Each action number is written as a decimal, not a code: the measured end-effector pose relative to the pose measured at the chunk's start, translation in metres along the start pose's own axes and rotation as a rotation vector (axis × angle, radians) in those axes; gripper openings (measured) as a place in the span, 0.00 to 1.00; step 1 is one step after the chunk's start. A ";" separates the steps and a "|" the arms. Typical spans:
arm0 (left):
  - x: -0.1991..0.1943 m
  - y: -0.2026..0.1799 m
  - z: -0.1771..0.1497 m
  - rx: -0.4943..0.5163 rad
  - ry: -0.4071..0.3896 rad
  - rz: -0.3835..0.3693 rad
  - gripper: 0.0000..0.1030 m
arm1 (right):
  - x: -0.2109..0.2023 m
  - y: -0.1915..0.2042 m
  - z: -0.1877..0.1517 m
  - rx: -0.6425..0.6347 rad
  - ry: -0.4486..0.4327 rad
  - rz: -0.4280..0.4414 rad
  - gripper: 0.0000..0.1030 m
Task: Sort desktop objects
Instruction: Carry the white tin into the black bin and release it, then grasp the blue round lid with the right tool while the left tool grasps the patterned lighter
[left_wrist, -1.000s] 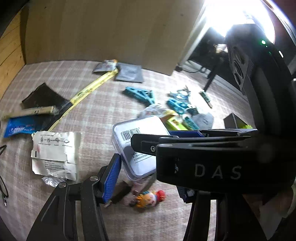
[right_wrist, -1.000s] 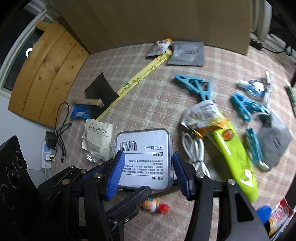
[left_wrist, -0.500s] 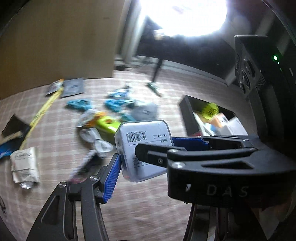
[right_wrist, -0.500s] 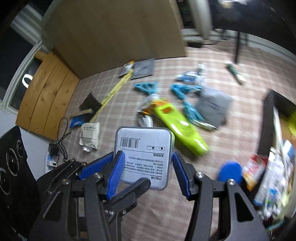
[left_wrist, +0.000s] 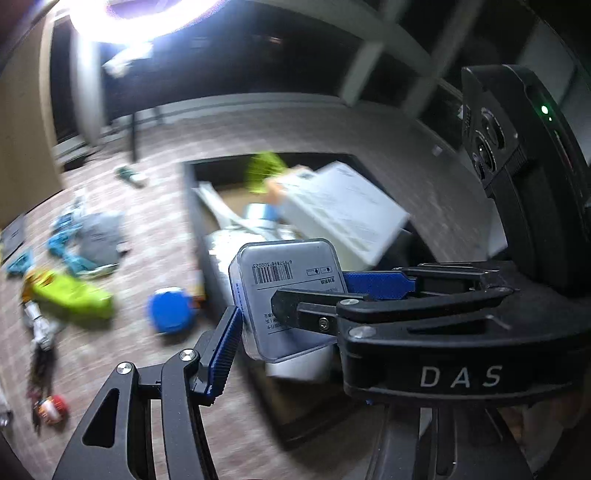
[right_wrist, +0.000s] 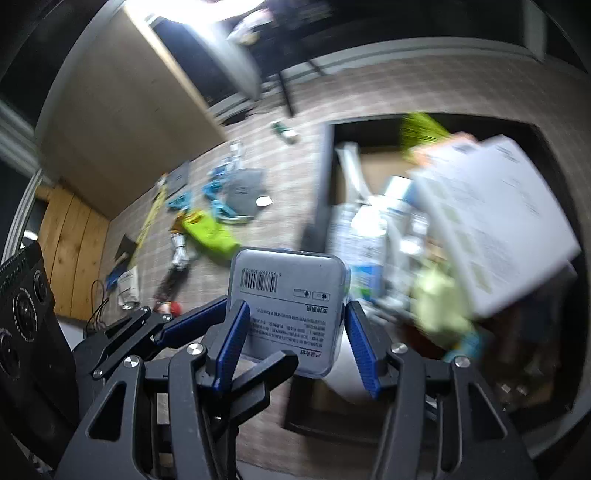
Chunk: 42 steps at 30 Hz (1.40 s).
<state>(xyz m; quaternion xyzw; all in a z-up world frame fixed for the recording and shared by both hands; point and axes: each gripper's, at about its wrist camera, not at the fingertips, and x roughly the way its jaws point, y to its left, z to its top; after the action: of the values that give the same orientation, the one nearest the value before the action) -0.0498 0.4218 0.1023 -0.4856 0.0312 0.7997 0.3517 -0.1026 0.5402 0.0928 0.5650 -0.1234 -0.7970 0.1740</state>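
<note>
A clear plastic box (left_wrist: 284, 284) with a barcode label hangs in the air, gripped from two sides. My left gripper (left_wrist: 299, 314) is shut on it, blue pads on its left and right faces. My right gripper (right_wrist: 295, 343) is shut on the same box (right_wrist: 288, 295); its black body marked DAS (left_wrist: 443, 332) crosses the left wrist view. A left finger (right_wrist: 192, 323) reaches in from the left of the right wrist view. The box hovers over the near-left edge of a black bin (left_wrist: 192, 206), (right_wrist: 325, 177). Motion blur softens everything else.
The bin holds a large white carton (left_wrist: 343, 214), papers and a green item. On the checked cloth to the left lie a lime-green tool (left_wrist: 70, 299), a blue round lid (left_wrist: 170, 310), teal clips (left_wrist: 62, 251), a grey pouch (left_wrist: 99, 236) and a small toy figure (left_wrist: 51, 408).
Both grippers have carried the box up off the cloth and to the right, from over the clutter to over the black bin. Both views have rolled. The grip is unchanged.
</note>
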 end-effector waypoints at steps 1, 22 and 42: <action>0.005 -0.010 0.001 0.017 0.007 -0.010 0.50 | -0.007 -0.013 -0.005 0.022 -0.008 -0.012 0.51; 0.060 -0.122 0.001 0.199 0.108 -0.076 0.50 | -0.066 -0.130 -0.054 0.206 -0.079 -0.113 0.51; -0.015 0.033 -0.018 -0.054 0.020 0.143 0.49 | -0.017 -0.013 -0.017 -0.073 -0.016 -0.024 0.52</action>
<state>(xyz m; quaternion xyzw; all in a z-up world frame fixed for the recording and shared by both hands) -0.0513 0.3822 0.0957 -0.4994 0.0479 0.8183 0.2803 -0.0827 0.5589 0.0969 0.5532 -0.0888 -0.8076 0.1839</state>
